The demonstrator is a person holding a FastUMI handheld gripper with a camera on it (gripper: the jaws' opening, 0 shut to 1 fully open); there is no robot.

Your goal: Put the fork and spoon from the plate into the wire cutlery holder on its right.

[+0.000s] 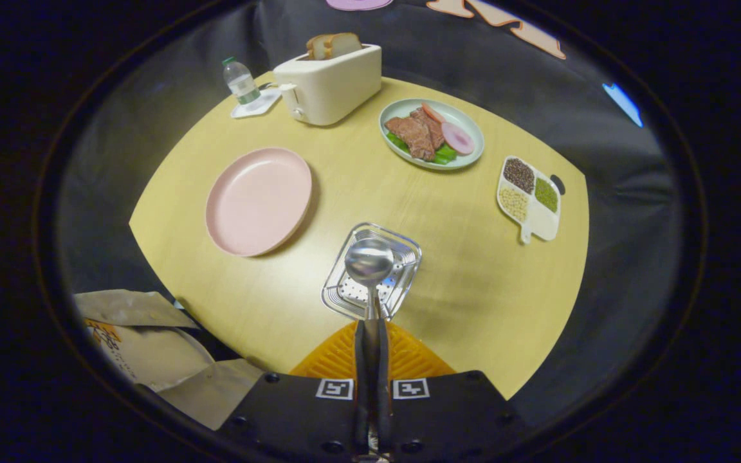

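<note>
My gripper is shut on the handle of a metal spoon, which sticks out ahead of the fingers with its bowl up. The spoon hangs over the wire cutlery holder, seen from above as a square metal basket just ahead of the fingers. Left of and beyond the holder lies the pink plate; nothing lies on it. I cannot make out a fork inside the holder from here.
On the round yellow table stand a cream toaster with bread, a water bottle, a green plate of food and a divided dish of grains. Paper bags lie below the table's near left edge.
</note>
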